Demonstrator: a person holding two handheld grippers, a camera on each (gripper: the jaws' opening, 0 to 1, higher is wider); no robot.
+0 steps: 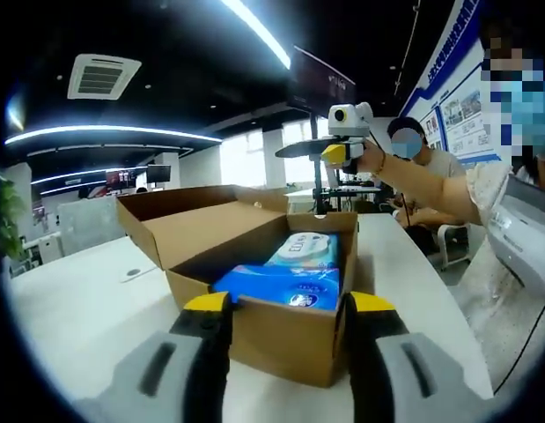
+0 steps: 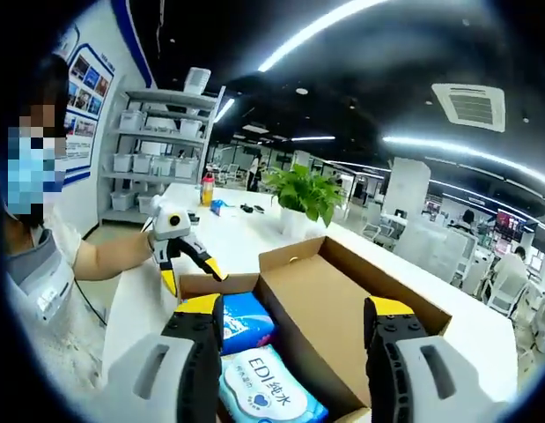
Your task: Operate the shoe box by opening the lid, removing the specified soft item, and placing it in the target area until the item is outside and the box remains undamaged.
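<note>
Partly hidden behind box [image 1: 281,339] wall: blue soft packs [image 1: 285,284].

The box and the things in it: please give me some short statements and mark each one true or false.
1. The box has its lid open. True.
2. The box is empty. False: a blue pack and a wipes pack lie inside.
3. The box stands on a white table. True.
4. The right tool grips the wipes pack. False: its jaws stand open above the box.
5. A plant stands on the table. True.
</note>
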